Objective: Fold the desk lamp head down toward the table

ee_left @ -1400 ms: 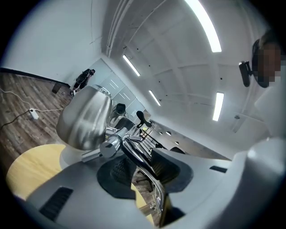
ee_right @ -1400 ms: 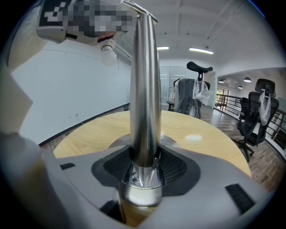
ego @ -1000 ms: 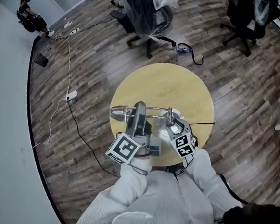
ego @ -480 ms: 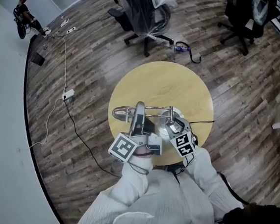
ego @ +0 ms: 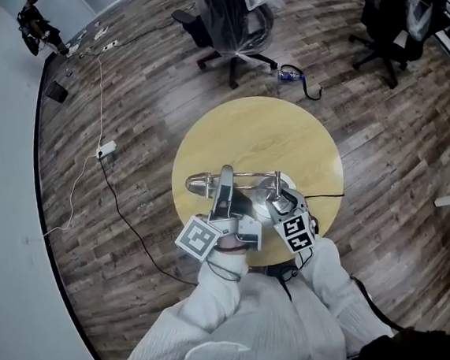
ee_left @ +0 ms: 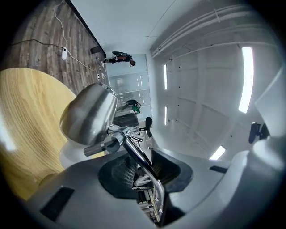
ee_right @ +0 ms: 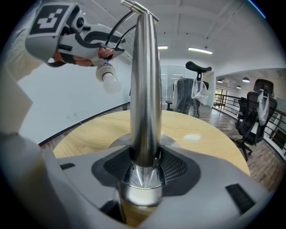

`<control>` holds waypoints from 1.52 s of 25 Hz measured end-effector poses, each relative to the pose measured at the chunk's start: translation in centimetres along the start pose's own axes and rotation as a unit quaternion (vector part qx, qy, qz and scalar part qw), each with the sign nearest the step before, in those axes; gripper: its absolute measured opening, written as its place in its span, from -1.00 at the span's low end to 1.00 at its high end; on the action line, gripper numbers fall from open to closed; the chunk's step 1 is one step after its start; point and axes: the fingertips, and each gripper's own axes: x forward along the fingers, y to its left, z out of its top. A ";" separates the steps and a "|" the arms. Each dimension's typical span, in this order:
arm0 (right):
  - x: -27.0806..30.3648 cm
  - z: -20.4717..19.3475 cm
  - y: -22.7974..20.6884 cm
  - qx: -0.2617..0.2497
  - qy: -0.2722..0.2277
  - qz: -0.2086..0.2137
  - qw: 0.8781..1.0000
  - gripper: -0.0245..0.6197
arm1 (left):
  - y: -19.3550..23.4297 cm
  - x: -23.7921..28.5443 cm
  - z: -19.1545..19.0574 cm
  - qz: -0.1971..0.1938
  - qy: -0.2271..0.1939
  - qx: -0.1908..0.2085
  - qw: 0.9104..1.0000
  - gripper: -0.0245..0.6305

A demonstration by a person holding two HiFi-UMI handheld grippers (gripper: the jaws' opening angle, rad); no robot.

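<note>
Desk lamp head (ego: 199, 183) hung toward the table's (ego: 284, 138) left edge, just beyond the left gripper (ego: 225, 185), clamped on the lamp arm (ee_left: 142, 157); right gripper (ego: 279, 203) pinched the upright post (ee_right: 145, 89).

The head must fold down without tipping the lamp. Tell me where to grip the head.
Grip the thin chrome arm just behind the joint, not the smooth rounded head itself, which would likely slip. Come across the arm from the person's side, as the left gripper does; the right gripper steadies the upright post.
</note>
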 end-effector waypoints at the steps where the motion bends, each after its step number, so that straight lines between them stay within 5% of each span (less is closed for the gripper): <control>1: 0.0 0.0 0.0 0.000 0.000 0.000 1.000 -0.32 | 0.2 0.0 0.0 -0.003 0.000 -0.003 1.000 -0.63; 22: 0.3 -0.2 -0.1 0.005 0.003 -0.010 1.000 -0.32 | 3.9 0.0 -0.9 -0.023 0.002 -0.128 0.991 -0.60; 38: 0.1 -0.2 0.0 0.008 0.002 -0.009 1.000 -0.32 | 4.9 -0.2 -1.4 -0.043 -0.002 -0.171 0.984 -0.60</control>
